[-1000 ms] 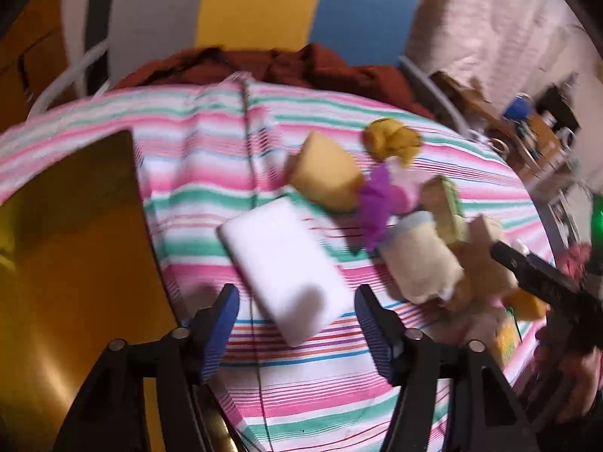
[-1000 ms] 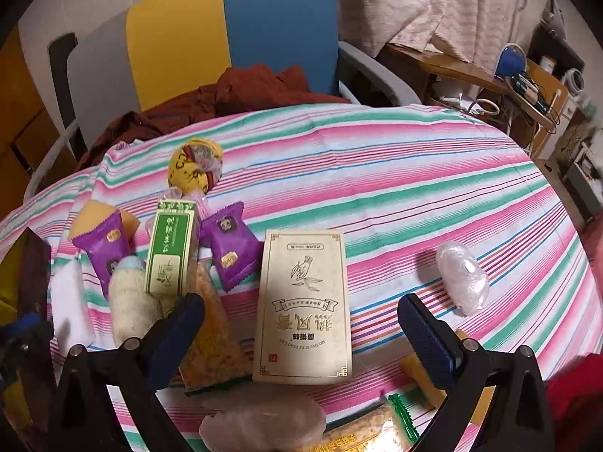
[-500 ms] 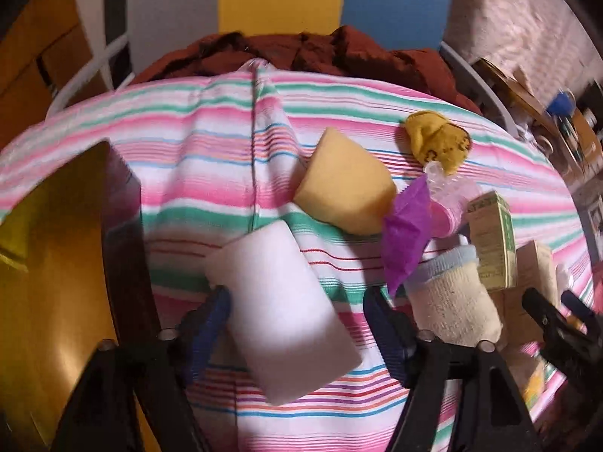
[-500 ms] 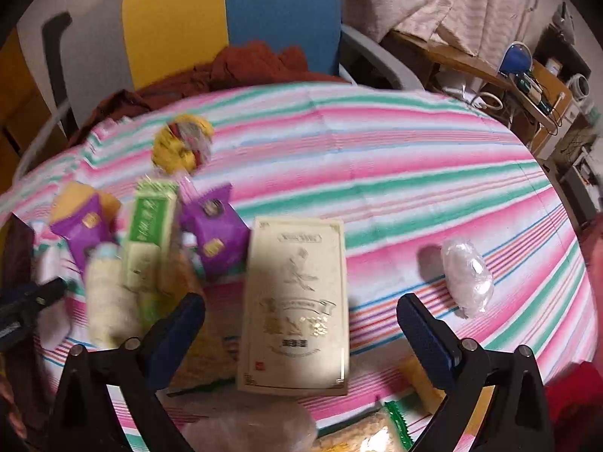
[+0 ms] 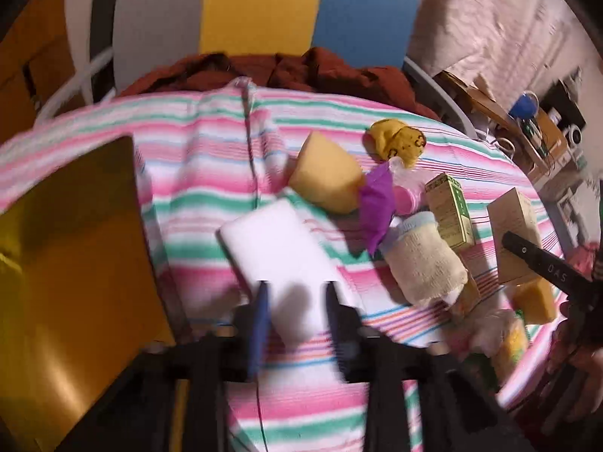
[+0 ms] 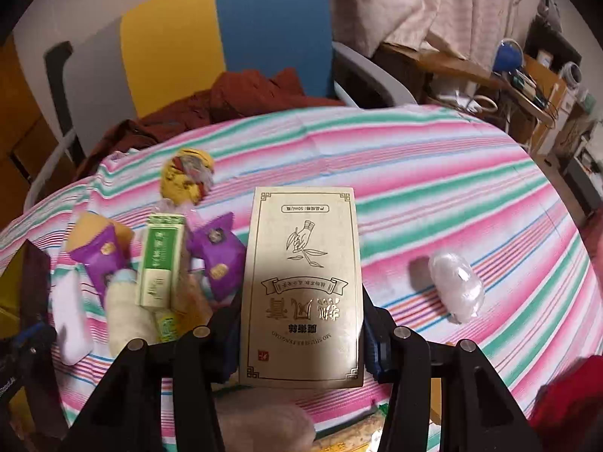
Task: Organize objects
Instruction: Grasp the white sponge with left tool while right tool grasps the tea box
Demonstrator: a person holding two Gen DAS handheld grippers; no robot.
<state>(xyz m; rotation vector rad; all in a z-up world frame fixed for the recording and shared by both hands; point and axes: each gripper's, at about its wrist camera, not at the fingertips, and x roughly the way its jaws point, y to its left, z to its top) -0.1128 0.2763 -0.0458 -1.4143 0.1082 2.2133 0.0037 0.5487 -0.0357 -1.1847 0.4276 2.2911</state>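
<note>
Left gripper (image 5: 294, 310) is closed on the near end of my white block (image 5: 280, 252), which lies on the striped cloth (image 5: 211, 173), a yellow box (image 5: 68, 263) at its 9 o'clock. Right gripper (image 6: 301, 339) clamps the gold carton (image 6: 301, 286); a green box (image 6: 160, 260) sits at its 9 o'clock.

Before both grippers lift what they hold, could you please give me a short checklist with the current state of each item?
1. Left gripper shut on the white block: ok.
2. Grip sits at the block's near end, not its middle: not ok.
3. Right gripper shut on the gold-printed box: ok.
4. Box clear of the purple packet: cannot tell.
5. Yellow bin beside the block open: ok.
</note>
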